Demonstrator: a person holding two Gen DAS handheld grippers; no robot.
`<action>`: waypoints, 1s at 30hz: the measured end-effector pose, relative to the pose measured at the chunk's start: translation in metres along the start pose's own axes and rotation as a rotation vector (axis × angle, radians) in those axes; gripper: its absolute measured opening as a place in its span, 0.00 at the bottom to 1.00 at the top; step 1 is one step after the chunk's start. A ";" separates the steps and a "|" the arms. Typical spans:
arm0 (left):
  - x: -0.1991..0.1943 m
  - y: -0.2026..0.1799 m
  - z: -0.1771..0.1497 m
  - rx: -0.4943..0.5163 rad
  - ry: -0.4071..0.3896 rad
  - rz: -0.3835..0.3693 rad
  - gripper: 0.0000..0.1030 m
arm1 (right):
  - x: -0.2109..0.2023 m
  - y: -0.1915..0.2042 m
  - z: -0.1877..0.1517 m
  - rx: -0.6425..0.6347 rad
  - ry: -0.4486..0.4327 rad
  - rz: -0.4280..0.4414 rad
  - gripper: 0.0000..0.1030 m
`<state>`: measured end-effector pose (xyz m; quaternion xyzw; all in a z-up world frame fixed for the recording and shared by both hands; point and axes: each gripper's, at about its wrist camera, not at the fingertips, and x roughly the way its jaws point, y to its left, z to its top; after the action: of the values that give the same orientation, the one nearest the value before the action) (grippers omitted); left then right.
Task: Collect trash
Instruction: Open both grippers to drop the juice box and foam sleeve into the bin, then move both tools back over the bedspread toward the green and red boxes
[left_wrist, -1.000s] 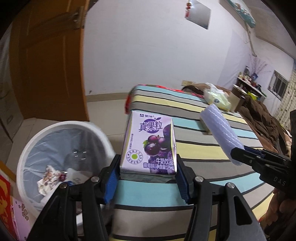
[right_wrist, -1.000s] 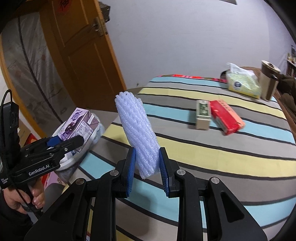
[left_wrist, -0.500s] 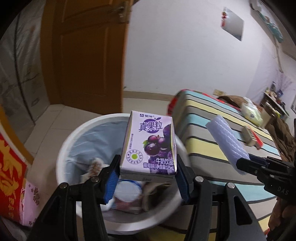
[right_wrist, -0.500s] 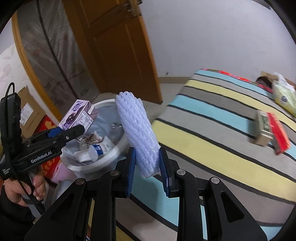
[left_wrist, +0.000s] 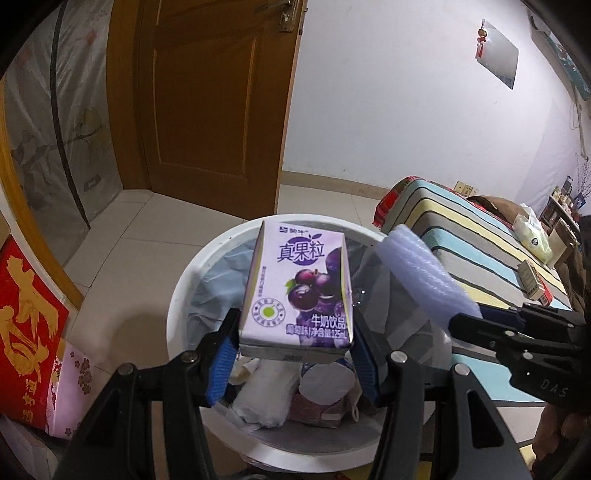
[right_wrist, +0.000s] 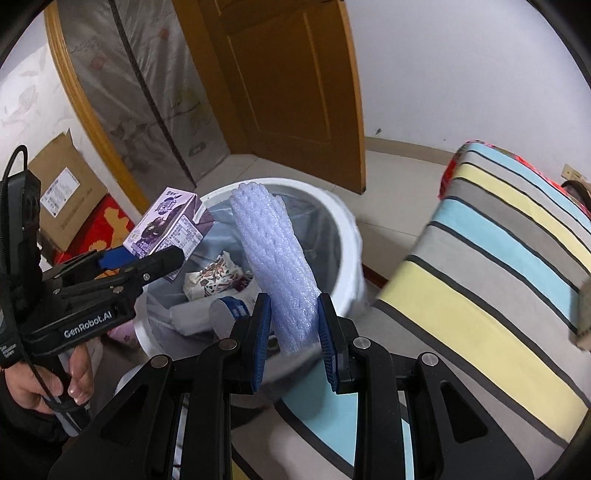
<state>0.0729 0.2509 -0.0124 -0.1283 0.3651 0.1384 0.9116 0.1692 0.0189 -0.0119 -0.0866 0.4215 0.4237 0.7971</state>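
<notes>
My left gripper (left_wrist: 295, 354) is shut on a purple grape milk carton (left_wrist: 297, 288), held upright right above the white trash bin (left_wrist: 207, 258). The same carton (right_wrist: 168, 225) shows in the right wrist view over the bin's left rim. My right gripper (right_wrist: 295, 328) is shut on a roll of pale blue foam netting (right_wrist: 275, 266), which hangs over the near side of the bin (right_wrist: 347, 236). That foam roll (left_wrist: 424, 273) also appears at the right of the left wrist view. The bin is lined with a bag and holds crumpled wrappers and cups.
A bed with a striped cover (right_wrist: 498, 258) stands right of the bin, with small boxes (left_wrist: 532, 280) and a tissue pack (left_wrist: 532, 236) on it. A wooden door (left_wrist: 218, 103) stands behind the bin. Red paper (left_wrist: 26, 325) and a cardboard box (right_wrist: 62, 188) lie on the floor at left.
Both grippers have swung left from over the bed to over the trash bin, each still gripping its item. The bin now fills the middle of both views.
</notes>
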 end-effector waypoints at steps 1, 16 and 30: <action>0.002 0.002 0.001 -0.003 0.003 0.002 0.57 | 0.004 0.002 0.001 -0.008 0.009 0.000 0.26; -0.005 0.012 0.002 -0.021 -0.003 -0.006 0.64 | -0.004 0.010 0.002 -0.025 -0.004 -0.036 0.60; -0.028 -0.026 -0.001 0.016 -0.018 -0.052 0.64 | -0.050 -0.017 -0.025 0.066 -0.082 -0.100 0.60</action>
<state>0.0621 0.2222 0.0098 -0.1293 0.3546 0.1130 0.9191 0.1531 -0.0339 0.0059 -0.0637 0.3975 0.3725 0.8362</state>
